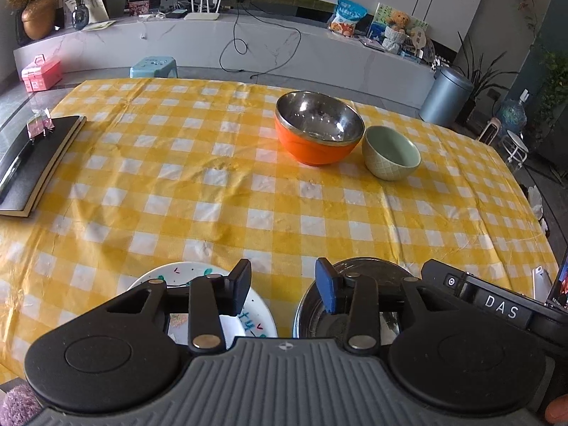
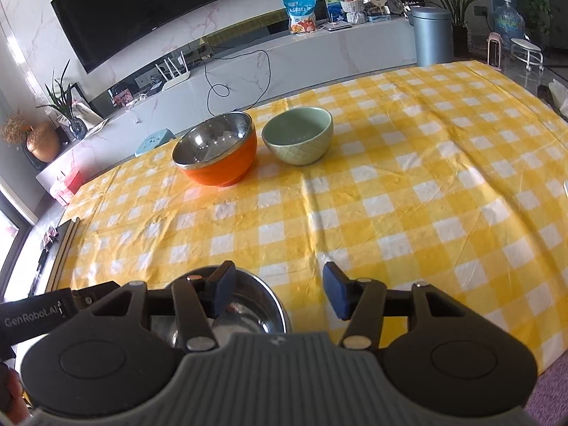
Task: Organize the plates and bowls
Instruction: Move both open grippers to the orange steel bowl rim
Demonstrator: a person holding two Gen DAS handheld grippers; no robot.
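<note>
1. My left claw (image 1: 282,289) hangs low over the yellow-and-white checked tablecloth (image 1: 213,184) with its fingers spread apart and nothing between them; only cloth shows in the gap.
2. Under its left finger I see a white round plate with coloured scribbles (image 1: 261,310); under its right finger sits a shiny steel dish (image 1: 312,305), just beside the plate, though I cannot tell whether the two touch.
3. Ahead of this claw and to its right stands an orange bowl with a steel lining (image 1: 319,127); a pale green ceramic bowl with a diamond pattern (image 1: 391,152) sits right of it, very close; contact is unclear.
4. Far to this claw's left lies a black notebook (image 1: 33,163) at the cloth's edge.
5. My right claw (image 2: 278,293) is likewise spread wide and holds nothing; the steel dish (image 2: 255,305) lies beneath its left finger.
6. Ahead of this claw, slightly left, I see the orange bowl (image 2: 216,149) with the green bowl (image 2: 300,135) just right of it, both upright.
</note>
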